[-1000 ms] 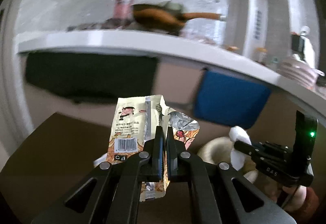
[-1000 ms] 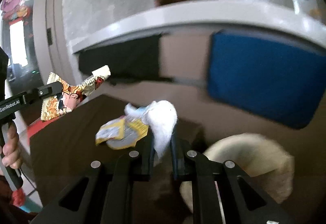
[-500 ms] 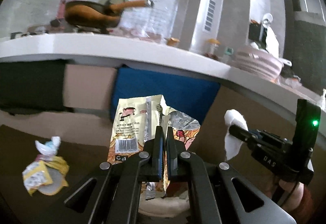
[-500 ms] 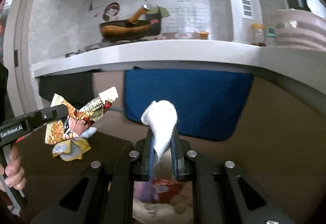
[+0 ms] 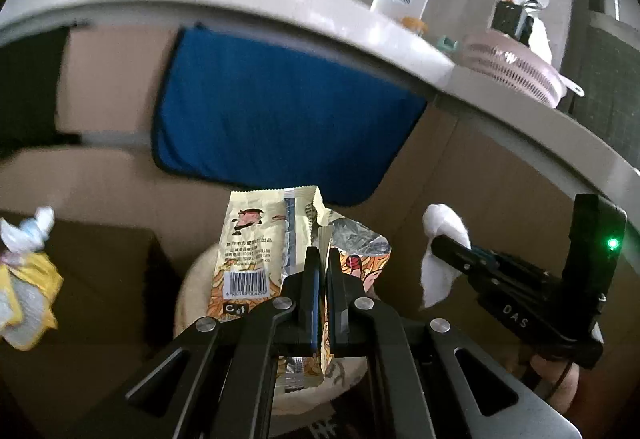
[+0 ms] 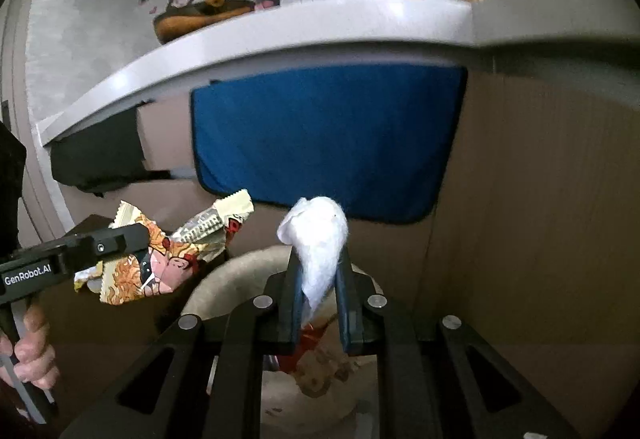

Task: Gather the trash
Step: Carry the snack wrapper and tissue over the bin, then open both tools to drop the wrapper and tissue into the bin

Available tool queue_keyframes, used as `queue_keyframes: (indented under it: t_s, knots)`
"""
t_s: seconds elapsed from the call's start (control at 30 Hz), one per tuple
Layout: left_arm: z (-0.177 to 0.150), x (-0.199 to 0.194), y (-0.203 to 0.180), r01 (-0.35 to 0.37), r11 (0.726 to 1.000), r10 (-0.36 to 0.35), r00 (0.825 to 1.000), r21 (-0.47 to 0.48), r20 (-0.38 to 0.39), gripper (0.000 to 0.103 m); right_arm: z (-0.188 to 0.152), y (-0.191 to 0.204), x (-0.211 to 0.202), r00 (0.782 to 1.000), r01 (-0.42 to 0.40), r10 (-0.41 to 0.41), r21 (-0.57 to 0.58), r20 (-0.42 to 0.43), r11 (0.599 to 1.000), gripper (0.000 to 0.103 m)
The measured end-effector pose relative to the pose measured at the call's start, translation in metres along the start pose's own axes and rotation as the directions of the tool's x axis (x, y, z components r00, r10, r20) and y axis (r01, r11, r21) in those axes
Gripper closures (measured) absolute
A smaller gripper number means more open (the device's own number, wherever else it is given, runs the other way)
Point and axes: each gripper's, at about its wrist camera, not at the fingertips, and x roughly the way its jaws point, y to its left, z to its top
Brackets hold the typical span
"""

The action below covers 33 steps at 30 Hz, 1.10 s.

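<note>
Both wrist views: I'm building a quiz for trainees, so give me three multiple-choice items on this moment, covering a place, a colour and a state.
1. What lies below both grippers?
A. a round bin
B. a sink
C. a drawer
2. What colour is the cloth hanging under the counter?
A. red
B. blue
C. green
3. What does the right gripper hold?
A. nothing
B. a spoon
C. a white tissue

A: the bin sits under the left gripper and right gripper.
B: the cloth is blue.
C: its jaws pinch the tissue; the left one holds a snack wrapper.
</note>
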Motion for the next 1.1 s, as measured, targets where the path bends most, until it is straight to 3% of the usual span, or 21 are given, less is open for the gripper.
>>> queue_keyframes:
  t_s: [0.2, 0.33, 0.63, 0.7, 0.77, 0.8, 0.83, 0.97, 1.1]
  knots:
    - [-0.014, 0.045, 0.029, 0.075, 0.984, -0.087, 0.994, -0.159, -0.064, 0.101, -0.016, -0.011, 0.023, 0.999, 0.001, 0.000, 0.025, -0.054, 1.000, 0.090]
    - [-0.029, 0.077, 0.048, 0.072, 0.968, -0.109, 0.984, -0.242, -0.144, 0.101, -0.025, -0.017, 0.041, 0.995, -0.013, 0.017, 0.046, -0.096, 0.999, 0.089]
    - [-0.058, 0.127, 0.066, 0.021, 0.972, -0.089, 0.954, -0.234, -0.285, 0.100, -0.038, -0.021, 0.074, 0.986, -0.028, 0.037, 0.057, -0.160, 0.998, 0.089]
    - [-0.060, 0.130, 0.066, 0.012, 0.975, -0.076, 0.956, -0.223, -0.282, 0.096, -0.040, -0.020, 0.081, 0.984, -0.035, 0.045, 0.057, -0.174, 0.998, 0.089]
    - [-0.058, 0.126, 0.065, 0.018, 0.977, -0.073, 0.965, -0.213, -0.252, 0.079, -0.042, -0.019, 0.086, 0.981, -0.040, 0.050, 0.054, -0.187, 0.998, 0.089]
    - [-0.055, 0.120, 0.064, 0.023, 0.979, -0.071, 0.971, -0.204, -0.230, 0.062, -0.044, -0.019, 0.088, 0.980, -0.043, 0.052, 0.054, -0.192, 0.998, 0.089]
    - [-0.053, 0.117, 0.064, 0.030, 0.978, -0.075, 0.974, -0.205, -0.216, 0.056, -0.045, -0.018, 0.090, 0.979, -0.046, 0.056, 0.056, -0.197, 0.997, 0.089]
    - [-0.041, 0.097, 0.076, 0.030, 0.968, -0.077, 0.981, -0.247, -0.181, 0.056, -0.052, -0.016, 0.101, 0.971, -0.075, 0.091, 0.080, -0.222, 0.994, 0.089]
    - [-0.035, 0.072, 0.093, -0.032, 0.965, -0.009, 0.988, -0.260, -0.155, 0.056, -0.059, -0.005, 0.112, 0.961, -0.104, 0.122, 0.083, -0.249, 0.991, 0.089]
